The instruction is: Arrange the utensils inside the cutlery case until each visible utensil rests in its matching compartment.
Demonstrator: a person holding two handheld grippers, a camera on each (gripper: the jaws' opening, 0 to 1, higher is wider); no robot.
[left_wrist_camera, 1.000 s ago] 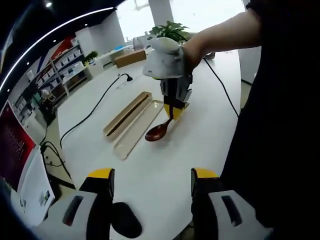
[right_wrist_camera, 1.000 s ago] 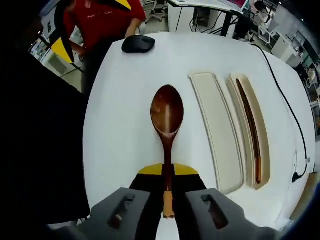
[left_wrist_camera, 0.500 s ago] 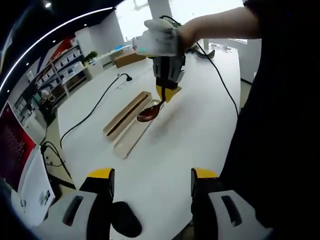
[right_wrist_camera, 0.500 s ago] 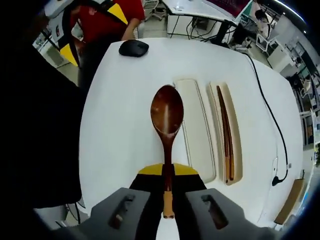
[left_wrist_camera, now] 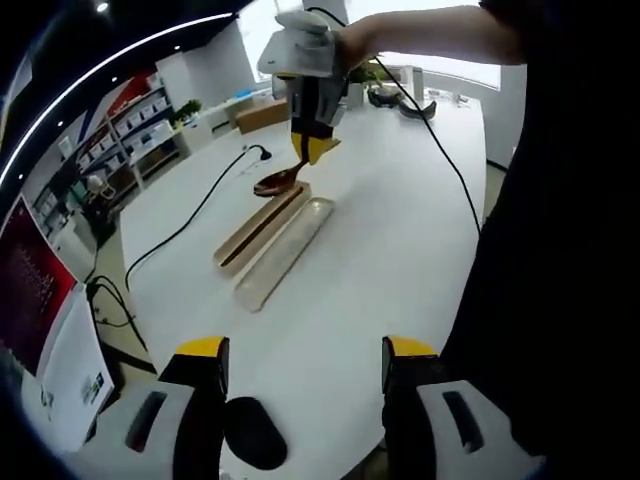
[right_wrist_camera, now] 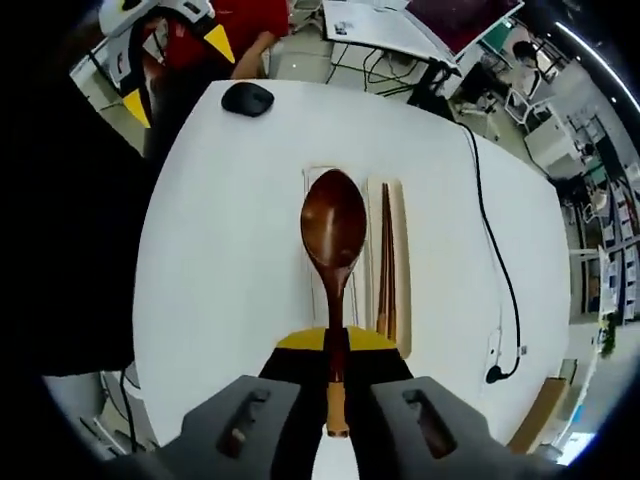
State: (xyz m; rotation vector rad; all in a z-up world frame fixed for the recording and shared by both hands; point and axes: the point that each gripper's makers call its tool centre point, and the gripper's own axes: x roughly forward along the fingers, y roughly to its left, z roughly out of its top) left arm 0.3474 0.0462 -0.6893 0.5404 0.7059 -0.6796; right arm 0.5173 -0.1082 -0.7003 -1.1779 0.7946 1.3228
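Since a second ago the right gripper point(right_wrist_camera: 336, 345) has carried the dark brown wooden spoon point(right_wrist_camera: 333, 240) from beside the beige two-part cutlery case point(left_wrist_camera: 268, 232) to high above it, jaws clamped on the handle. Left gripper point(left_wrist_camera: 302, 365) idles, jaws apart. Lower gently into the empty tray; spoon and case already lie parallel, bowl pointing forward.

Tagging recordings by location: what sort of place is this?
Probably an office or lab: a white table with a computer mouse on it, shelving along the wall, and desks with monitors behind.
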